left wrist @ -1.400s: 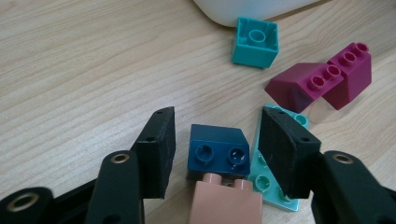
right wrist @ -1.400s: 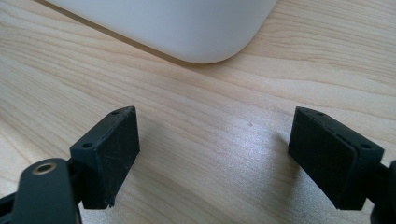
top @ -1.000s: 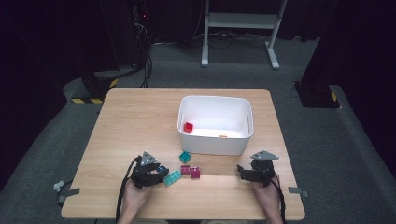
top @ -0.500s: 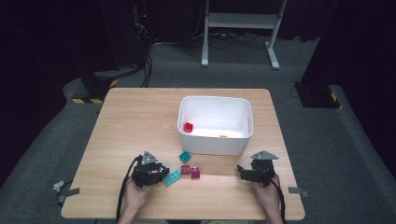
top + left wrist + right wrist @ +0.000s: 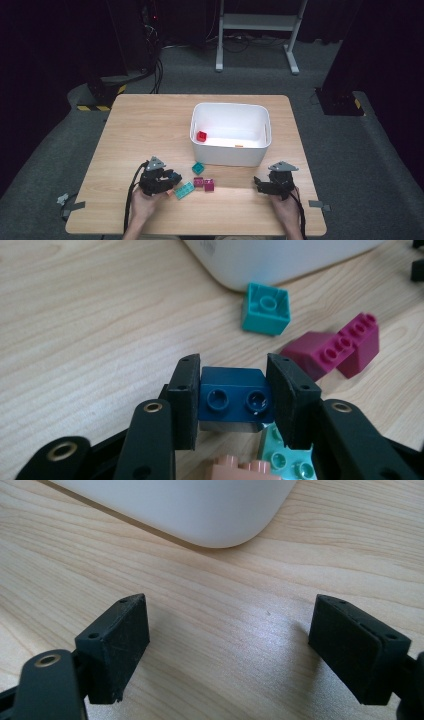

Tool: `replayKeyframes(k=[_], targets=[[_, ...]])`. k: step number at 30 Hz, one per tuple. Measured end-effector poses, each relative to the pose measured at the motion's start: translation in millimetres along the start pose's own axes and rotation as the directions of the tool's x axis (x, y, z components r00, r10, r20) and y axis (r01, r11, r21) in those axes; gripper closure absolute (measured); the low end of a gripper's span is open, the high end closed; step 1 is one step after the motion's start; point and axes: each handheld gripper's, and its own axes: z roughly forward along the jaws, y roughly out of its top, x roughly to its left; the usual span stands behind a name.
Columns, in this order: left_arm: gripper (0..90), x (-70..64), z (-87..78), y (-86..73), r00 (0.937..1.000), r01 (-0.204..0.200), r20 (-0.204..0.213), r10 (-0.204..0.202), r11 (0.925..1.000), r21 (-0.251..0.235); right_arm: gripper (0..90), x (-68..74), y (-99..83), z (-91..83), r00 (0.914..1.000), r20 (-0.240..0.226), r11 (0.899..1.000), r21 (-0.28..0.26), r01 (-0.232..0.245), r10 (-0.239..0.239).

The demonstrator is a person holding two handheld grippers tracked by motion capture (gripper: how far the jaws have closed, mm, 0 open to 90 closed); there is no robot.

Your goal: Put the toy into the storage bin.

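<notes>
Holding the dark blue brick (image 5: 234, 399) between the pads of my left gripper (image 5: 233, 400), I judge the main risk to be a slip: the jaws are closed on its two short ends only, near the pad tips, so a quick swing toward the white bin (image 5: 231, 131) at one o'clock could twist it loose. A low lift could also knock the mint plate (image 5: 280, 456) and the peach brick (image 5: 239, 469) lying just under the jaws, or the magenta bricks (image 5: 340, 346) at two o'clock. The blue brick is a small two-stud block, studs facing the camera, glossy, sitting level near the table's (image 5: 150, 125) front edge at seven o'clock from the bin. My right gripper (image 5: 230, 647) rests with jaws spread wide and empty, over bare wood near the bin's corner.
</notes>
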Motion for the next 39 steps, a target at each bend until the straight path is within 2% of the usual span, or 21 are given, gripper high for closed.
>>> replayKeyframes(k=[6,17,27,39], targets=[[58.7,4.9,-6.0,10.8,0.9997,0.004,0.024,-0.003,0.9996,-0.028,16.2,0.1,0.0,0.0,1.0000,0.000,1.000,0.000,0.000,0.000],[58.8,8.8,-11.6,31.3,0.9986,0.006,0.052,-0.004,0.9994,-0.034,16.2,0.0,0.0,0.0,1.0000,0.000,1.000,0.000,0.000,0.000],[58.8,12.9,-14.5,50.5,0.9956,0.035,0.089,-0.029,0.9971,-0.068,16.2,0.0,0.0,0.0,1.0000,0.000,1.000,0.000,0.000,0.000],[58.7,17.6,-24.1,71.6,0.9952,0.044,0.091,-0.035,0.9942,-0.098,16.2,0.0,0.0,0.0,1.0000,0.000,1.000,0.000,0.000,0.000]])
